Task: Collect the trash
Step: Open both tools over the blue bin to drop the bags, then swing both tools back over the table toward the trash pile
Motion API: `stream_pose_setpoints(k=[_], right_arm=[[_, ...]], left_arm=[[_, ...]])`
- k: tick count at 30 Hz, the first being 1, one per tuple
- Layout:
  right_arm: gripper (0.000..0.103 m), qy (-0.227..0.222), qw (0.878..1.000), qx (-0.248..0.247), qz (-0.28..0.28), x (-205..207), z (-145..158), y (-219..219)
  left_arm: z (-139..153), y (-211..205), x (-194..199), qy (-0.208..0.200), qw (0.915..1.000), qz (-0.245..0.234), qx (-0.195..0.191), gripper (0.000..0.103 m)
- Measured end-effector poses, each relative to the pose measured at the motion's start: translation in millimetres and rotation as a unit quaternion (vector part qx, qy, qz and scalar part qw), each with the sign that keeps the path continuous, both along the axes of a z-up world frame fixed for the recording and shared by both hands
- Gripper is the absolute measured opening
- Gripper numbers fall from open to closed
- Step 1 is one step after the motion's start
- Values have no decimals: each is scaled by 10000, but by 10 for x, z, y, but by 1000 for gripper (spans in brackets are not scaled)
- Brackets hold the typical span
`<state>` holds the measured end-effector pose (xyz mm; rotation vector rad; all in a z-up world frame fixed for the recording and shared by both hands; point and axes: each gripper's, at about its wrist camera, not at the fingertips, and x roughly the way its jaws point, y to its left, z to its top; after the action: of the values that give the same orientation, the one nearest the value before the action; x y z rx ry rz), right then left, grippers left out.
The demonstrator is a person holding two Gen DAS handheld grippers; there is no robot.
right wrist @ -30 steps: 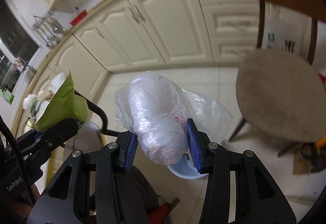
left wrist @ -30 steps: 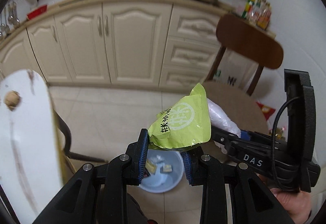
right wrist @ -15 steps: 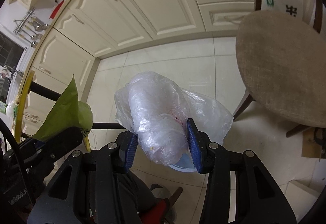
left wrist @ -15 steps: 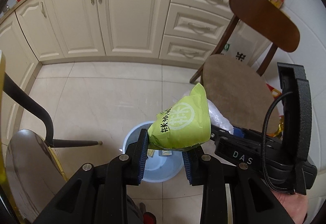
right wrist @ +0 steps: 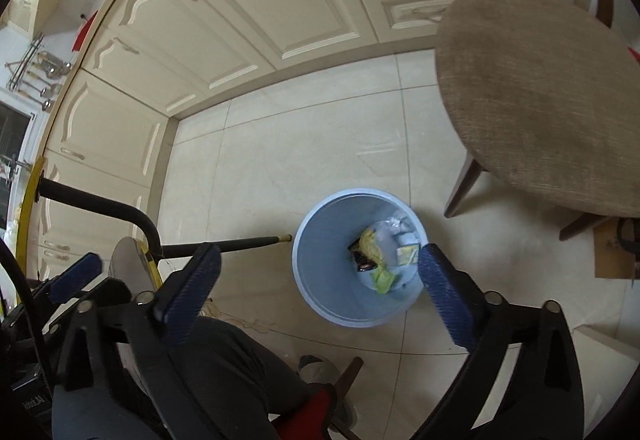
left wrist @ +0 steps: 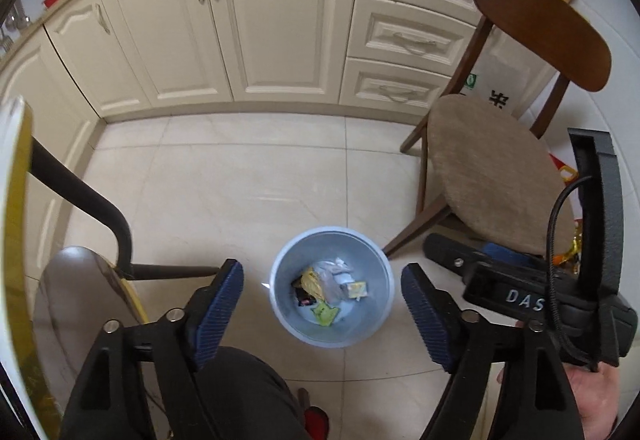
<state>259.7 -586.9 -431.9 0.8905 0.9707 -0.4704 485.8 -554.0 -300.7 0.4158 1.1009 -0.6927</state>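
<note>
Both the left gripper and right gripper hang spread and empty above the round pale-blue plastic bin of crumpled, possibly foil, wrappers.

Kitchen corner — tiled floor.
Wooden chair at the right edge; cream cabinets along the far edge — black table leg left.

Open air lies between my spread fingers and the bin below. The chair crowds my right, the black table leg my left.
</note>
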Motion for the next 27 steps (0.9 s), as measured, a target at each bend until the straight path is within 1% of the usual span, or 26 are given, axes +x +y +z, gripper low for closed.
stream_pose_setpoints(k=[2, 5, 6, 8, 12, 14, 19, 21, 22, 24, 27], right_arm=[[103, 16, 9999, -73, -75, -31, 72, 5], [103, 3, 9997, -190, -148, -60, 195, 24], [103, -14, 9996, -230, -152, -61, 250, 43], [103, -83, 9994, -311, -130, -59, 372, 88], [103, -220, 9985, -488, -91, -44, 627, 189], [103, -311, 9977, -604, -63, -29, 790, 254], [103, -556, 9943, -908, 54, 30, 1219, 478], [103, -698, 9919, -1053, 128, 75, 1436, 610], [103, -766, 9905, -1129, 166, 94, 1535, 676], [103, -933, 9868, -1292, 276, 156, 1765, 837], [103, -1177, 9807, -1492, 467, 267, 2064, 1095]], left_arm=[[60, 24, -105, -160, 9999, -11, 5, 82], [174, 128, -268, -302, 9995, -47, -97, 83], [222, 131, -319, -361, 9992, -56, -149, 83], [326, 293, -438, -444, 9987, -71, -242, 84], [568, 470, -623, -647, 9966, -88, -494, 86], [695, 618, -704, -751, 9951, -75, -632, 90], [1025, 1146, -910, -1064, 9893, 27, -993, 95], [1142, 1408, -984, -1213, 9864, 104, -1107, 99], [1204, 1576, -1036, -1301, 9844, 157, -1173, 102], [1331, 1890, -1112, -1483, 9793, 290, -1348, 102], [1486, 2378, -1220, -1721, 9722, 572, -1480, 102]])
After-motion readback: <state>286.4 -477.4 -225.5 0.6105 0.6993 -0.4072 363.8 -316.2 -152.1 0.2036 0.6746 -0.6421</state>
